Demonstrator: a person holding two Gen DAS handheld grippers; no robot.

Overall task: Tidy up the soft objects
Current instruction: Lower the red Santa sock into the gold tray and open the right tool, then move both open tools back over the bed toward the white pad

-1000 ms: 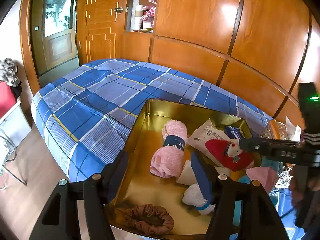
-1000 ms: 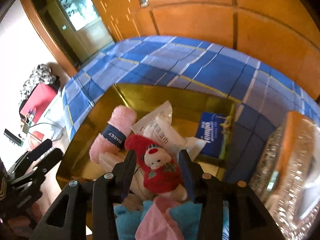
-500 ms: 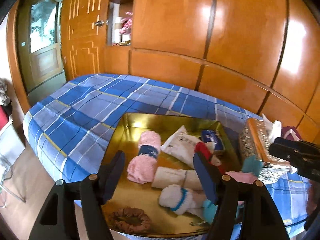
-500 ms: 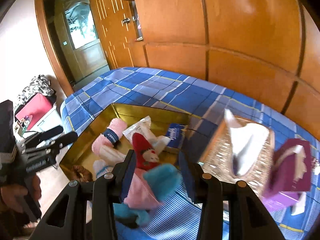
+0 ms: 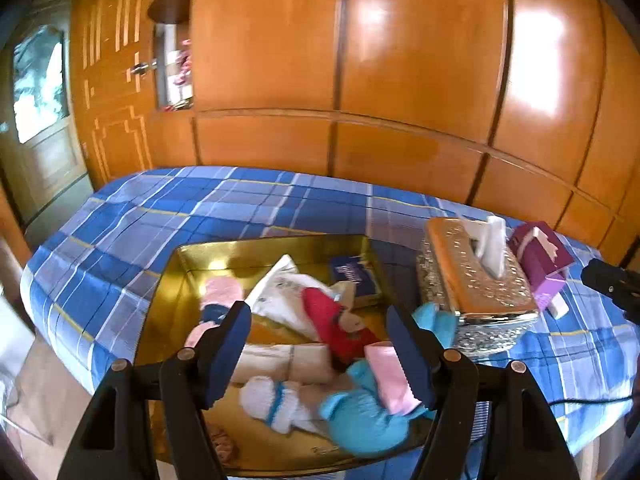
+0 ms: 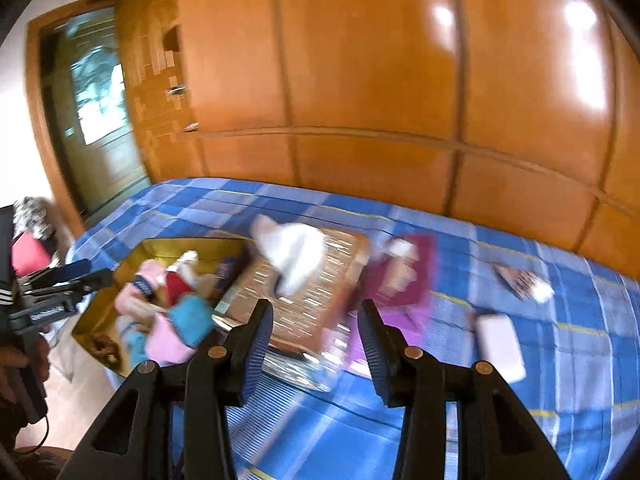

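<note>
A gold tray on the blue plaid bed holds soft things: a pink rolled towel, a red doll, a beige roll, a white sock, a blue-and-pink plush and white packets. My left gripper is open and empty above the tray's near side. My right gripper is open and empty above the tissue box, to the right of the tray. The right view is blurred.
A shiny tissue box and a purple box stand right of the tray. A white flat object and a small dark item lie farther right on the bed. A wooden wardrobe is behind.
Both grippers have pulled back and up from the tray. The right gripper has swung to the right, over the tissue box. The red doll stays in the tray.
</note>
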